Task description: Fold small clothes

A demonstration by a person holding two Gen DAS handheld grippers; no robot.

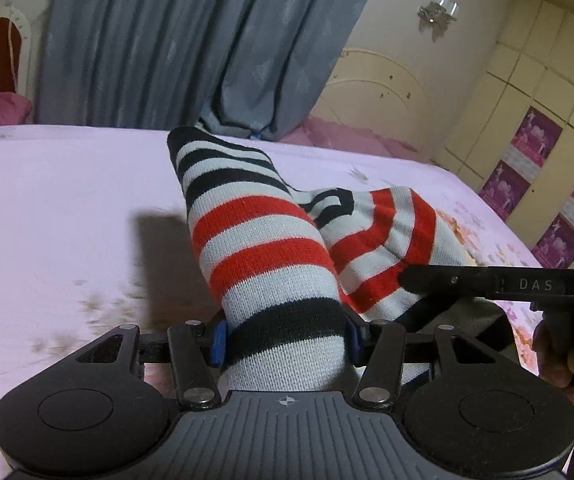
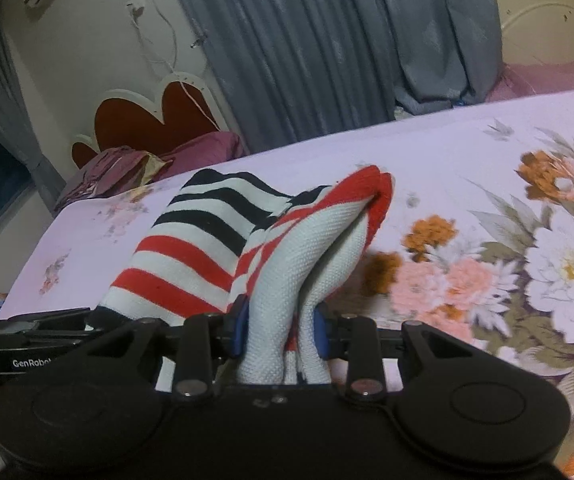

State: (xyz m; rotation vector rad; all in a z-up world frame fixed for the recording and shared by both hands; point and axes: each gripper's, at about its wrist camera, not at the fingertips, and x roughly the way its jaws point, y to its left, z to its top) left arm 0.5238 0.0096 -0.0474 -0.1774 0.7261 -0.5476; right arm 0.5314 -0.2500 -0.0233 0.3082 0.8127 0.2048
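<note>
A small knitted garment (image 1: 255,240) with red, black and white stripes hangs lifted above the bed. My left gripper (image 1: 285,336) is shut on a bunched part of it at a black stripe. My right gripper (image 2: 281,330) is shut on a folded white and red part of the same garment (image 2: 207,248). In the left wrist view the right gripper (image 1: 407,280) reaches in from the right and grips the cloth close by. In the right wrist view the left gripper (image 2: 87,318) shows at the left edge, by the garment's lower corner.
The bed is covered by a pale pink floral sheet (image 2: 467,160). Grey curtains (image 1: 167,40) hang behind it, with a red headboard (image 2: 147,120) and purple pillows (image 2: 135,164) at one end. A cream wardrobe (image 1: 527,100) stands at the right.
</note>
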